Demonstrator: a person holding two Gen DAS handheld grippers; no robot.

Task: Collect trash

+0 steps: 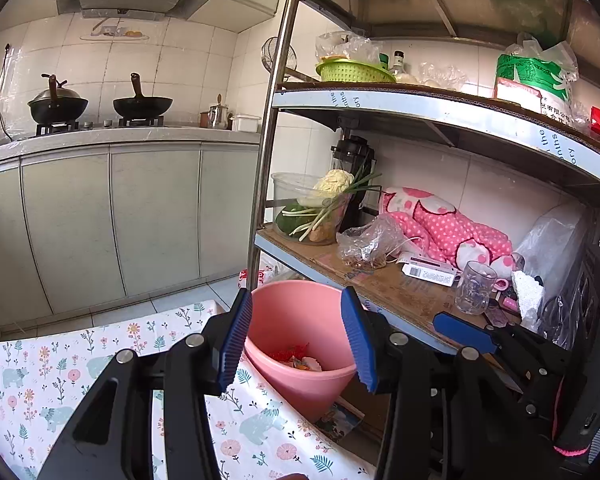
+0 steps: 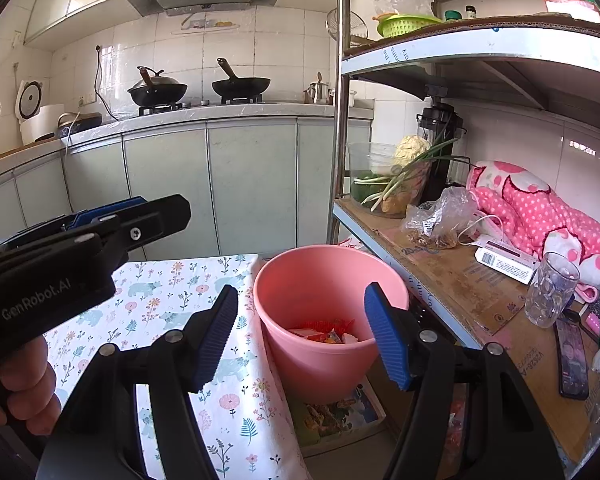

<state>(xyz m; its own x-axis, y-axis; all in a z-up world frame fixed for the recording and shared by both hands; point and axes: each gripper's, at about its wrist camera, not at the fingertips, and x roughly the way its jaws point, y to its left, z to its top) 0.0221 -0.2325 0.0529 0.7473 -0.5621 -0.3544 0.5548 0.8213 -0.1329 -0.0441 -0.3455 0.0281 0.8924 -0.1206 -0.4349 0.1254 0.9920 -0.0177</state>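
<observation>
The pink trash bucket (image 2: 332,320) sits on the floor right in front of you, between the flowery table cloth (image 2: 180,300) and the metal shelf (image 2: 452,264), with some trash (image 2: 328,334) inside. Both your grippers, left gripper (image 1: 296,336) and right gripper (image 2: 304,334), point down at it, wide apart and holding nothing.

smooth pink plastic bucket (image 2: 324,344); floral cloth tablecloth (image 2: 172,296); worn cardboard shelf liner (image 2: 460,272).

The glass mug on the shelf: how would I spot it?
Find the metal rack right of the pink bucket. On its cardboard-lined lower shelf, beside the pink spotted cloth, stands the glass mug, the only clear, upright drinking vessel there.
</observation>
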